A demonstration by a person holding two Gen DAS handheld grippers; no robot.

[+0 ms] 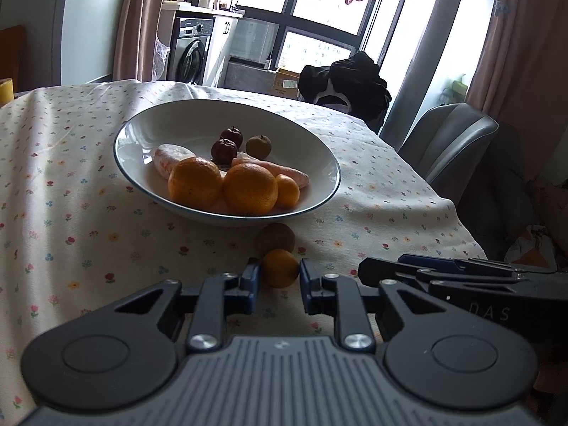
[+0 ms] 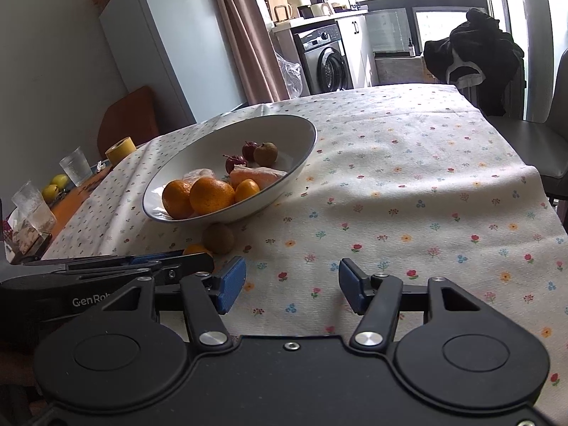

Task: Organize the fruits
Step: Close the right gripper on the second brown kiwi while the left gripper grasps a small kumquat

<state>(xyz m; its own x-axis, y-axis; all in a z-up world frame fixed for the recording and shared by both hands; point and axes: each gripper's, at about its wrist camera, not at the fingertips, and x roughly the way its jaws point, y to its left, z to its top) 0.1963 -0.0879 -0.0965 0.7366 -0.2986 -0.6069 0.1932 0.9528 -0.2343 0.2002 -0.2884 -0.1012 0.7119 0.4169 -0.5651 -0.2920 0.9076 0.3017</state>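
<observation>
The left gripper (image 1: 280,282) sits low over the counter (image 1: 71,220), its blue jaws set around a small orange (image 1: 279,268) that rests on the flowered cloth. The left pad looks to touch the fruit, while a thin gap shows at the right pad, so whether the jaws actually grip it cannot be told. Just beyond the small orange, touching or nearly so, lies a brown kiwi (image 1: 277,238), close under the near rim of the white bowl (image 1: 149,124).

In the bowl lie 2 large oranges (image 1: 195,183) side by side at the front, a smaller orange (image 1: 287,191) at their right, pale pink wrapped pieces (image 1: 167,158) behind them, 2 dark red fruits (image 1: 224,151) and 1 greenish-brown round fruit (image 1: 258,146) farther back.

The right gripper (image 2: 291,285) hovers just right of the left one, its jaws spread wide with only bare cloth between them.

At the counter's far left edge, in the right wrist view, stand a yellow tape roll (image 2: 120,151), 2 clear glasses (image 2: 76,166) and 2 yellow-green fruits (image 2: 55,185).
</observation>
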